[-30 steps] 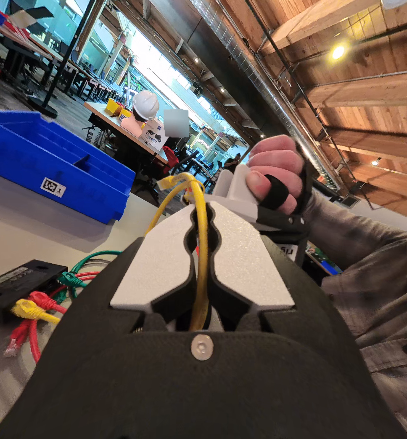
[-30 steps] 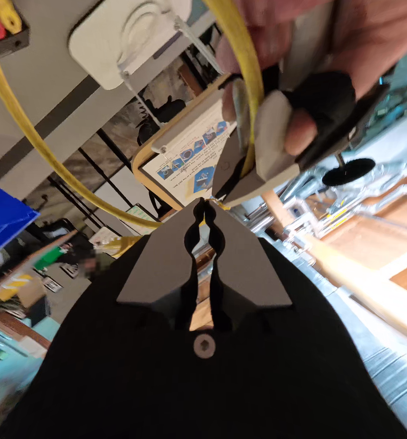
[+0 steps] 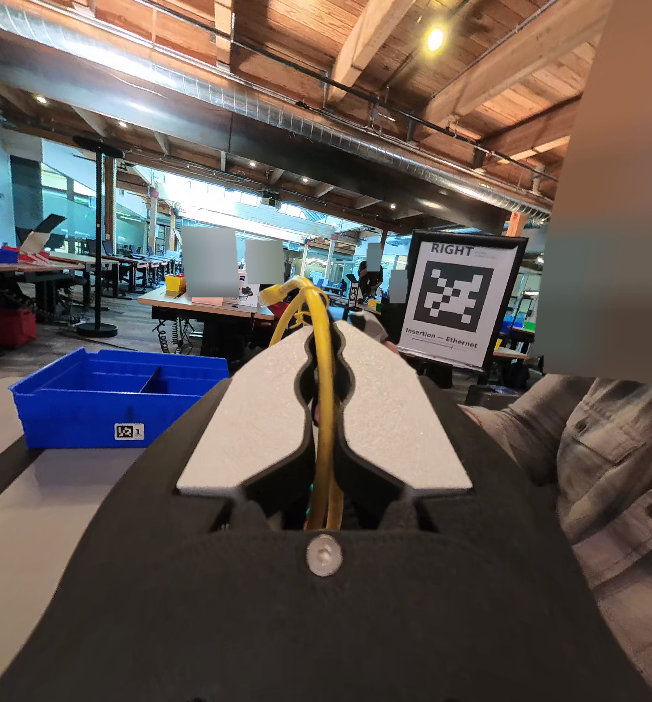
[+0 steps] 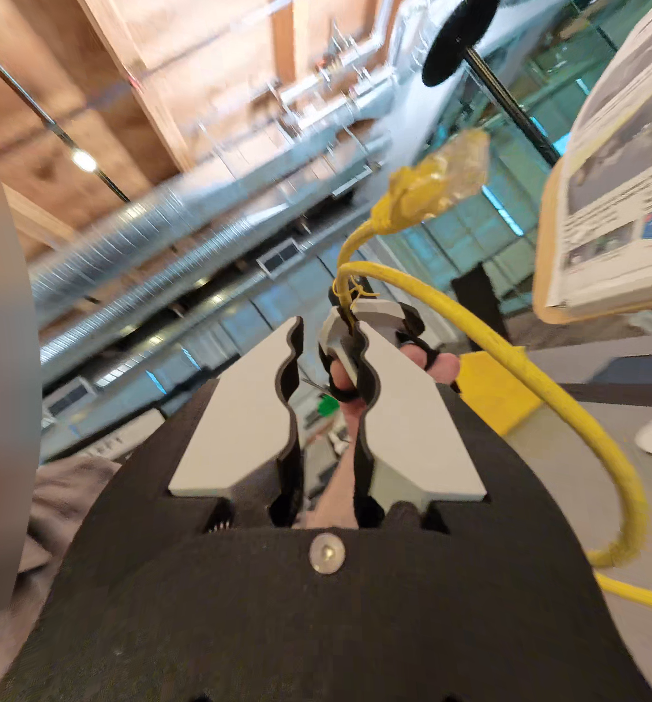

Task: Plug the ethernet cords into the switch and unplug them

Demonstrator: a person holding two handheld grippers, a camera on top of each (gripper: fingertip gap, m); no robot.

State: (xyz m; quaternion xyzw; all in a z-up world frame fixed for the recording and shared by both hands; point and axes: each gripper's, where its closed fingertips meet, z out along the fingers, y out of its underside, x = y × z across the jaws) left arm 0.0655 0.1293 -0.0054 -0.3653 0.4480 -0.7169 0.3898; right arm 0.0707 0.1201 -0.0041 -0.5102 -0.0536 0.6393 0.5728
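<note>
The left hand-held gripper (image 3: 322, 334) is squeezed shut on one long yellow ethernet cord (image 3: 326, 399); the cord runs up between its two grey fingers (image 3: 263, 410) and pokes out past the tips; there it bends over, and one clear plastic plug with a yellow boot (image 3: 275, 293) hangs off to the left; a thin yellow twist tie (image 3: 299, 318) sits on the cord just above the tips.

The right hand-held gripper (image 4: 330, 326) is open, with a gap between its two grey fingers (image 4: 248, 414), and it holds nothing; just past its tips is the left hand-held gripper (image 4: 349, 315), seen from the front, with a person's hand (image 4: 423, 361) in black finger straps wrapped round it; in this view the yellow ethernet cord (image 4: 545, 383) makes one big loop down to the right over the pale grey worktop (image 4: 567, 452), and its plug (image 4: 442, 186) points up and to the right.

One blue plastic bin with dividers inside (image 3: 115, 395) stands on the worktop (image 3: 31, 532) to the left; it has one small black-and-white sticker (image 3: 128, 432) on its front; one black-framed sign with a square black-and-white pattern (image 3: 457, 300) stands behind to the right; a grey shirt sleeve (image 3: 602, 475) fills the right side; one tan board with printed pages (image 4: 617, 197) and one yellow box (image 4: 491, 387) show on the right of the right wrist view; that view is blurry; I cannot see the switch.
</note>
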